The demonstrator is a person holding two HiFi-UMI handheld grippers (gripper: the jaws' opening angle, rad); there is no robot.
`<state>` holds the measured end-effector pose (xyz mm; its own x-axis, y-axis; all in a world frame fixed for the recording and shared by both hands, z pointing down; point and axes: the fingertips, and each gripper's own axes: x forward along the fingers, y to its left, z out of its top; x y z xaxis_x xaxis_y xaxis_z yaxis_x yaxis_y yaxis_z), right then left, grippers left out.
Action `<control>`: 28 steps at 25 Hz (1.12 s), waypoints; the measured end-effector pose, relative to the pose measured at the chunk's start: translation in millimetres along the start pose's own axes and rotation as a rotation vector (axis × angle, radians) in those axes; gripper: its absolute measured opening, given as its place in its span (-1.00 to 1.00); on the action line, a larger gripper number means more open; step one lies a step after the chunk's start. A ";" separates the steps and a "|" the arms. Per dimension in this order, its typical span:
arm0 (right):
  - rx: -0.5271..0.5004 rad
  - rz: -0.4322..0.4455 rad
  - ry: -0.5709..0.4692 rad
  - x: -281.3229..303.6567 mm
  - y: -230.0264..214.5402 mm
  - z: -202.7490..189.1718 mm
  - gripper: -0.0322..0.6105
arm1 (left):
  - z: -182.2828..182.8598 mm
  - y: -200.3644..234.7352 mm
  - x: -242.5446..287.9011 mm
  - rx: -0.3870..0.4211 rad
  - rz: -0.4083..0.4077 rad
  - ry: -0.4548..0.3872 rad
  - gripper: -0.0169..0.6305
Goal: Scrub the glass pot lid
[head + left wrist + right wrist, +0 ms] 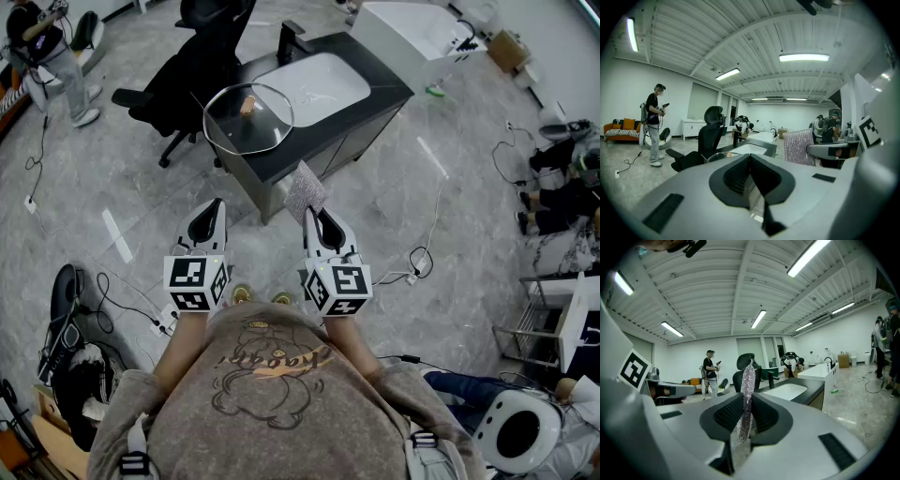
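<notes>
Approach stage, by my reading: scrubbing has not begun. The right claw (316,217) pinches a glittery silver scouring cloth (306,190) that sticks out past its tips. The left claw (214,212) is pressed together, empty. The round clear glass pot lid (247,118), with what may be a brownish knob, rests on the dark grey counter (281,157) beside a white sink basin (314,80), well ahead of both claws. The next move calls for stepping closer, steadying the lid, then lowering the cloth onto it
</notes>
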<state>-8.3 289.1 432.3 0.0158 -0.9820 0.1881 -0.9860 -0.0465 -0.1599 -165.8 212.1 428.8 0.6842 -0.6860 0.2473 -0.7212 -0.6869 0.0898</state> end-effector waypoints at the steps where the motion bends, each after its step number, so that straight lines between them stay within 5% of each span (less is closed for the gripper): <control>1: 0.002 0.003 -0.002 0.0 -0.5 0.4 -0.68 | 0.1 -0.9 0.5 -0.001 -0.001 0.001 -0.89; 20: 0.005 0.094 0.024 -13.2 -26.7 -20.1 -0.68 | -27.3 -21.8 7.6 -0.024 0.069 0.034 -0.89; 28: 0.000 0.102 0.012 32.4 -45.8 -13.6 -0.68 | -17.3 -4.2 59.9 -0.022 0.063 0.013 -0.89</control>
<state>35.1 261.9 458.9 -0.0863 -0.9793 0.1828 -0.9824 0.0532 -0.1789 -123.6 178.0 460.0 0.6362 -0.7245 0.2654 -0.7650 -0.6371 0.0945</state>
